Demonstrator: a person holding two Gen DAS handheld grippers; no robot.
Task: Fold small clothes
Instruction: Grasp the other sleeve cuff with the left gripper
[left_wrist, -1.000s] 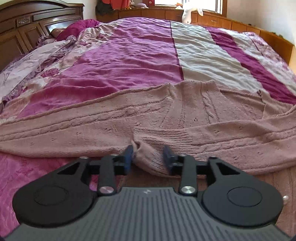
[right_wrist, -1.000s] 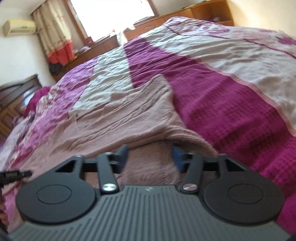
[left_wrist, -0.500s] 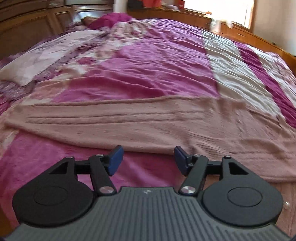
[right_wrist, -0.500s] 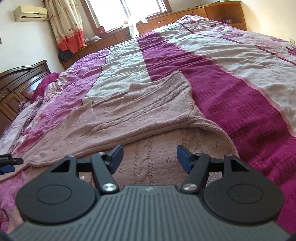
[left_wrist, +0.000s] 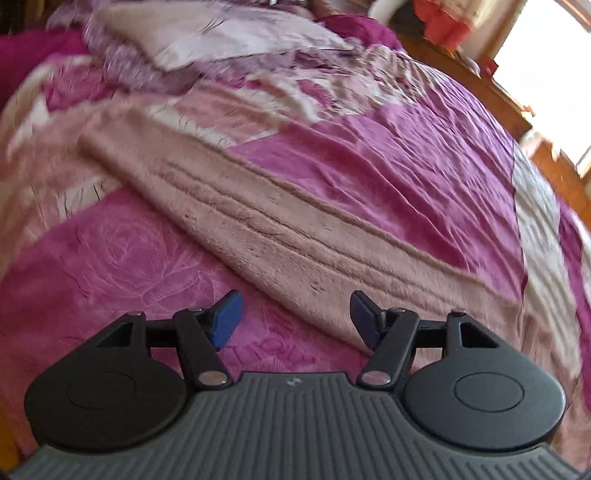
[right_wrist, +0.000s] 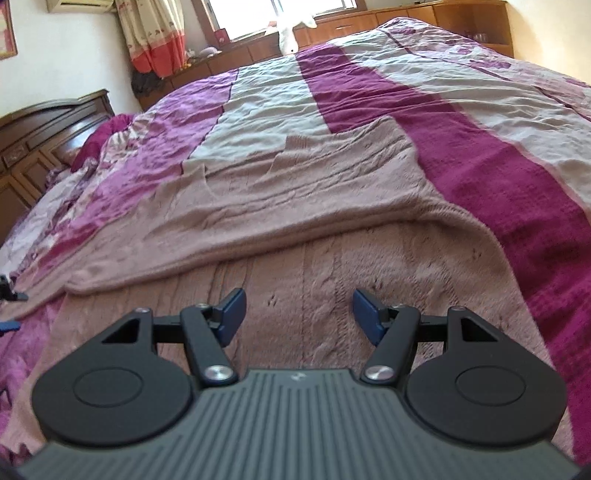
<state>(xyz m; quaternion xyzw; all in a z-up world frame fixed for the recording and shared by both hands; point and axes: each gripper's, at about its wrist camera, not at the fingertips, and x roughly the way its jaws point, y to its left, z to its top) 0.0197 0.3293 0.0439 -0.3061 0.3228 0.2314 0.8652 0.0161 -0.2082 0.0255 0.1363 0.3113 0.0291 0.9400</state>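
A dusty-pink knitted sweater (right_wrist: 295, 192) lies spread flat on the bed. In the left wrist view one long sleeve (left_wrist: 280, 229) stretches diagonally from upper left to lower right. My left gripper (left_wrist: 295, 317) hovers open just above the sleeve's near edge, holding nothing. In the right wrist view a part of the sweater lies folded over, its edge running across the middle. My right gripper (right_wrist: 297, 314) stands open over the near knitted part, with nothing between its blue pads (right_wrist: 232, 308).
The bed carries a magenta, purple and grey striped cover (right_wrist: 480, 122). Crumpled floral bedding and a pillow (left_wrist: 221, 44) lie at the far left. A dark wooden headboard (right_wrist: 44, 125) and a wooden window ledge (right_wrist: 369, 22) border the bed.
My left gripper let go of the sweater cuff, opened and swung left toward the outstretched sleeve. My right gripper opened wider and drew back and up from the folded edge.
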